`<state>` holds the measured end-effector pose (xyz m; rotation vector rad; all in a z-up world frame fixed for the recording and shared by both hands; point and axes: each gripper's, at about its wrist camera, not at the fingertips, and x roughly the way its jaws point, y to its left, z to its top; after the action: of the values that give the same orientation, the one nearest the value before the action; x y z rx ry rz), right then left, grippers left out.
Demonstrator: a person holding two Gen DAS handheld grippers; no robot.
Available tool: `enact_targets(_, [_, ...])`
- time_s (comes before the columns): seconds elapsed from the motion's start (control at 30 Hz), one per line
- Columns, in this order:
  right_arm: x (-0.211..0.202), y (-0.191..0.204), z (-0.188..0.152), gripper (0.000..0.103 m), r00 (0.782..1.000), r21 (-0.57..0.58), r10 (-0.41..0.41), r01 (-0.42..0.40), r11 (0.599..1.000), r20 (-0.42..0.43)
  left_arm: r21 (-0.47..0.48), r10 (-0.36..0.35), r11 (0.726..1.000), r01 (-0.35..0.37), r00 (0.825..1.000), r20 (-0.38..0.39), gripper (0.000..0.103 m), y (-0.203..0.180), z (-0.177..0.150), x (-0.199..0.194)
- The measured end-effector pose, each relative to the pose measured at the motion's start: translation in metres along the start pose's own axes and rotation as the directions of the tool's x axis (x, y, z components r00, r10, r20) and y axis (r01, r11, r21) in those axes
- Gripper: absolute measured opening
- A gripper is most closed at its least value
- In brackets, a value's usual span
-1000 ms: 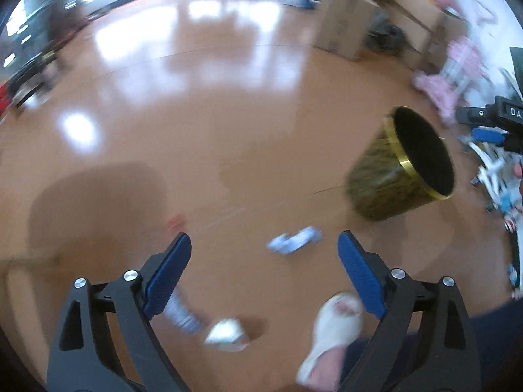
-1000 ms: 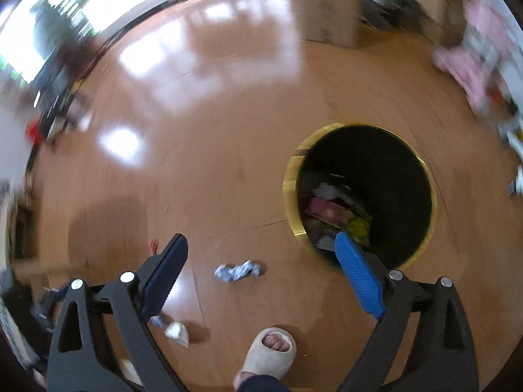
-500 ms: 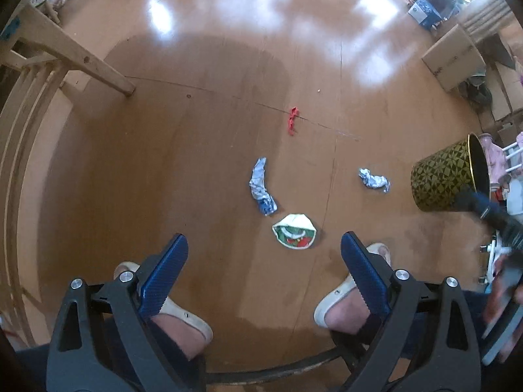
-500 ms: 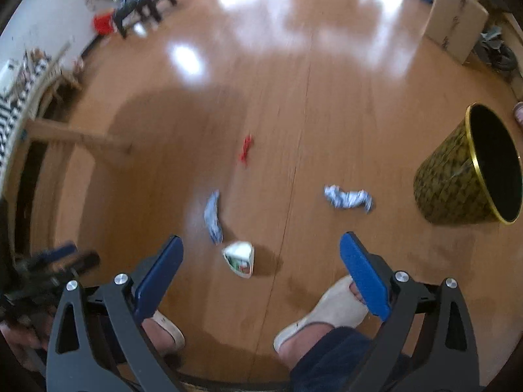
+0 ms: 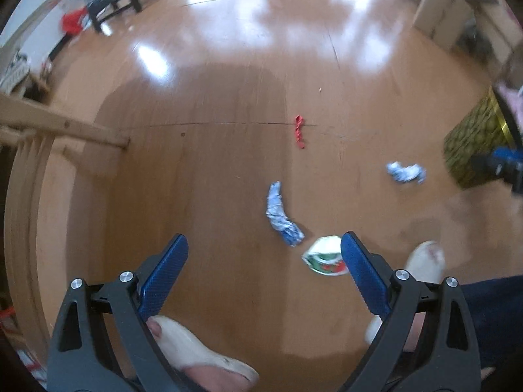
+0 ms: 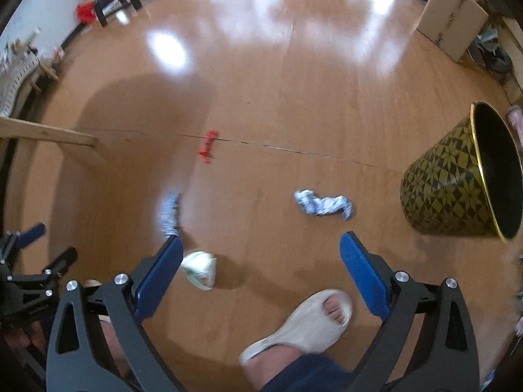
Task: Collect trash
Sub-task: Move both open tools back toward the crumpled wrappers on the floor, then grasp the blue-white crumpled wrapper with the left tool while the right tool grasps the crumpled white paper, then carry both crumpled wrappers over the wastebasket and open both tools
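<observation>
Just beside right jaws – crumpled cup [image 6: 199, 269]

Bright daylight from far end; white glare patches on glossy wood floor [image 6: 294, 124]. Big soft shadow spreads mid-floor in both views. Fisheye bends edges, dark vignette at corners. Motion blur in left wrist view, esp. right edge; right wrist view sharper.

Your right gripper [image 6: 261, 266] hangs above the wooden floor [image 6: 294, 98] with its blue pads wide apart and nothing between them. A crumpled blue-white wrapper [image 6: 322, 204] lies ahead, near the gold-patterned bin [image 6: 457, 179] at right. A red scrap [image 6: 206, 147] sits farther off, a second blue-white wrapper [image 6: 169, 212] at left, and a white cup [image 6: 200, 269] just beside your left pad. Your slippered foot [image 6: 304, 323] shows below.
</observation>
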<state>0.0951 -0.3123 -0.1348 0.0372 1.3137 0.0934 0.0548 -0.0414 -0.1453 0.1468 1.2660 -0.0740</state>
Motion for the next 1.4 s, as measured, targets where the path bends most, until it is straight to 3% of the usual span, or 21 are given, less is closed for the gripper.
enact_targets(0.17, [0.078, -0.036, 0.002, 0.093, 0.991, 0.028, -0.062, 0.065, 0.997, -0.121, -0.025, 0.015, 1.000, -0.017, 0.997, -0.082, 0.092, -0.002, 0.006, 0.080])
enact_targets(0.23, [0.112, -0.048, 0.002, 0.093, 0.982, 0.030, -0.078, 0.084, 0.996, -0.173, -0.083, -0.028, 0.996, 0.018, 0.992, -0.126, 0.092, 0.002, 0.006, 0.111])
enact_targets(0.5, [0.209, -0.061, 0.010, 0.093, 0.966, -0.055, -0.131, 0.121, 0.991, -0.221, -0.161, -0.106, 0.984, 0.073, 0.972, -0.208, 0.092, 0.008, 0.004, 0.212])
enact_targets(0.67, [0.248, -0.064, 0.007, 0.086, 0.954, -0.152, -0.180, 0.147, 0.977, -0.239, -0.219, -0.139, 0.971, 0.090, 0.966, -0.220, 0.091, 0.014, -0.007, 0.240])
enact_targets(0.73, [0.257, -0.066, 0.008, 0.083, 0.953, -0.158, -0.183, 0.147, 0.976, -0.242, -0.227, -0.143, 0.969, 0.093, 0.966, -0.216, 0.087, 0.015, -0.011, 0.245])
enact_targets(0.83, [0.266, -0.068, 0.006, 0.077, 0.945, -0.156, -0.184, 0.146, 0.977, -0.269, -0.244, -0.152, 0.965, 0.091, 0.958, -0.244, 0.073, 0.015, -0.019, 0.252])
enact_targets(0.93, [0.272, -0.064, 0.003, 0.074, 0.938, -0.180, -0.220, 0.176, 0.968, -0.266, -0.240, -0.129, 0.968, 0.072, 0.965, -0.229, 0.063, 0.015, -0.022, 0.248])
enact_targets(0.97, [0.274, -0.062, 0.002, 0.067, 0.933, -0.192, -0.243, 0.196, 0.962, -0.265, -0.223, -0.126, 0.972, 0.076, 0.967, -0.220, 0.049, 0.013, -0.021, 0.244])
enact_targets(1.0, [0.274, -0.062, 0.001, 0.055, 0.929, -0.206, -0.270, 0.221, 0.953, -0.255, -0.212, -0.128, 0.974, 0.080, 0.967, -0.221, 0.029, 0.012, -0.021, 0.243])
enact_targets(1.07, [0.274, -0.063, -0.001, 0.038, 0.924, -0.214, -0.288, 0.237, 0.947, -0.252, -0.213, -0.141, 0.973, 0.089, 0.960, -0.242, 0.026, 0.012, -0.020, 0.240])
enact_targets(1.1, [0.272, -0.063, -0.001, 0.024, 0.926, -0.213, -0.276, 0.224, 0.951, -0.258, -0.223, -0.137, 0.971, 0.084, 0.962, -0.236, 0.026, 0.014, -0.020, 0.234])
enact_targets(1.17, [0.261, -0.061, 0.004, 0.015, 0.934, -0.204, -0.256, 0.208, 0.957, -0.248, -0.215, -0.129, 0.973, 0.080, 0.965, -0.227, 0.025, 0.018, -0.015, 0.223])
enact_targets(1.4, [0.173, -0.028, 0.035, 0.014, 0.990, -0.085, -0.043, 0.031, 0.996, -0.137, -0.182, -0.109, 0.980, 0.080, 0.981, -0.158, 0.025, 0.028, 0.012, 0.151])
